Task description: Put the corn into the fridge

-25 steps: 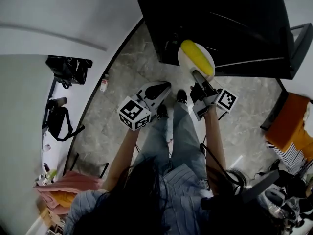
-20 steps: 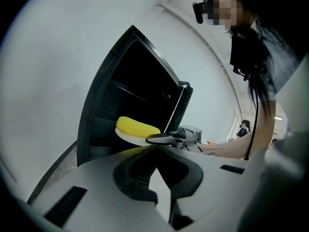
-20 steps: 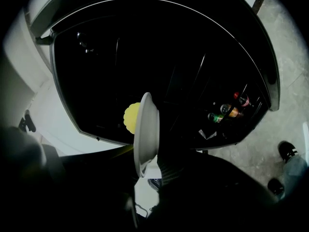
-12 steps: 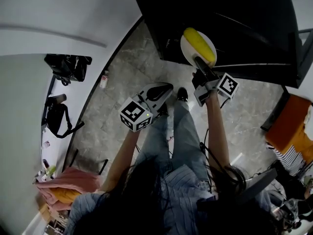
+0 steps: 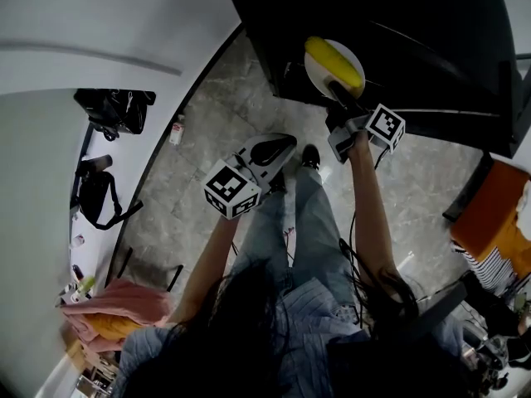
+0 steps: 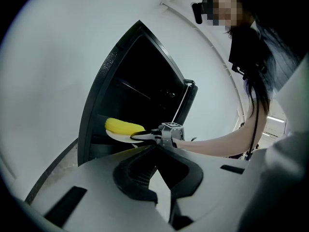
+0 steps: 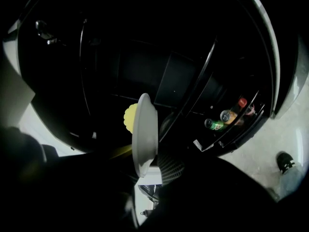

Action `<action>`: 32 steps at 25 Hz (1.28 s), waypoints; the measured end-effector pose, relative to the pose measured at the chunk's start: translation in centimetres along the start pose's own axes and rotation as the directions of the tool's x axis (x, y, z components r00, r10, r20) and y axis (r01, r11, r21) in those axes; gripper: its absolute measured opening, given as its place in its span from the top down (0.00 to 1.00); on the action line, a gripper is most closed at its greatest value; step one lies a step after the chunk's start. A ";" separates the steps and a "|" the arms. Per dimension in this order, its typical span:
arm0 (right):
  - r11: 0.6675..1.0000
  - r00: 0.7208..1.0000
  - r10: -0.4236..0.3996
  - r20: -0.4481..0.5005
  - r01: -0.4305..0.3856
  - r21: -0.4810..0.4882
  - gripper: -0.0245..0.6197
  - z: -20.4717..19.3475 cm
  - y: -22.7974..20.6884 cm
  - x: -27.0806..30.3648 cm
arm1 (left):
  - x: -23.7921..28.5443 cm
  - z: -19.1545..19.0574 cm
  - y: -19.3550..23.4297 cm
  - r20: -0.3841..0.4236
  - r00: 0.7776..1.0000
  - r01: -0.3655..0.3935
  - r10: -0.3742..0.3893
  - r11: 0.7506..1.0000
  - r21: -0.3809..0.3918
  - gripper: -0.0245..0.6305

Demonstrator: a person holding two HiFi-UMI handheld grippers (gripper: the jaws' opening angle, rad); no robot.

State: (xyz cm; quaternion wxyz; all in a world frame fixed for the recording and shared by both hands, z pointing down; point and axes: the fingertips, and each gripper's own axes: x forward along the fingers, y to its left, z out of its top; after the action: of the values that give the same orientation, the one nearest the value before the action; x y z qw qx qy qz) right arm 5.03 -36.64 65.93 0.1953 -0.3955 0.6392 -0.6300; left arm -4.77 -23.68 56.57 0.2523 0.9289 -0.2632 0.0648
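The black fridge [image 5: 415, 40] stands open at the far side of the marbled floor [image 5: 207, 156], its inside dark. The person [image 5: 282, 305] stands just before it in jeans and a striped shirt, both arms stretched toward it. On the right, the right gripper [image 5: 338, 89] reaches into the fridge's opening, its fingers [image 7: 166, 166] clenched on the near rim of a white plate [image 5: 314, 80]. The plate is level in the left gripper view (it appears edge-on in the right gripper view). The yellow corn [image 5: 333, 65] lies across the plate, just inside the fridge's mouth at a low level; whether the plate touches a shelf cannot be told. On the left, the left gripper [image 6: 155, 149] hangs over the floor near the person's shoes, apart from the fridge, its fingers closed together with nothing between them. A few small bottles [image 7: 227, 117] sit in the door shelf at the right.
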 end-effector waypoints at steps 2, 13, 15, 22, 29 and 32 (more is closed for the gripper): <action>1.000 1.000 -0.001 0.002 0.001 0.016 0.87 0.0 -0.2 0.1 | 0.1 0.0 -0.3 -0.001 1.000 0.000 0.000 1.000 0.000 0.95; 0.995 0.999 -0.008 0.049 0.003 0.098 0.87 1.2 -0.7 2.8 | -0.6 -1.1 0.7 -0.020 1.000 -0.022 0.022 1.000 -0.013 0.95; 0.996 0.999 -0.022 0.047 0.018 0.087 0.87 1.7 -0.5 3.3 | -0.8 -1.2 0.8 -0.020 0.999 -0.028 0.027 1.000 -0.015 0.95; 0.996 0.995 -0.088 0.052 0.089 -0.010 0.87 3.0 -0.4 5.0 | -1.1 -1.7 1.0 -0.022 0.999 -0.036 0.035 0.999 -0.019 0.95; 0.989 0.985 -0.141 0.104 0.146 -0.040 0.87 4.7 0.0 5.3 | -1.4 -2.1 1.0 -0.033 0.999 -0.041 0.040 0.999 -0.023 0.95; 0.979 0.976 -0.177 0.126 0.187 -0.074 0.84 5.2 0.1 5.2 | -1.6 -2.2 1.1 -0.031 0.999 -0.040 0.040 0.999 -0.028 0.95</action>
State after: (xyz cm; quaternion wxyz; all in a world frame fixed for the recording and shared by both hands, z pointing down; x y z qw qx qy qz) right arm 5.70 -43.98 66.46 0.1571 -0.4973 0.6140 -0.5925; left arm -6.67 -22.65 58.49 0.2683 0.9186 -0.2788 0.0800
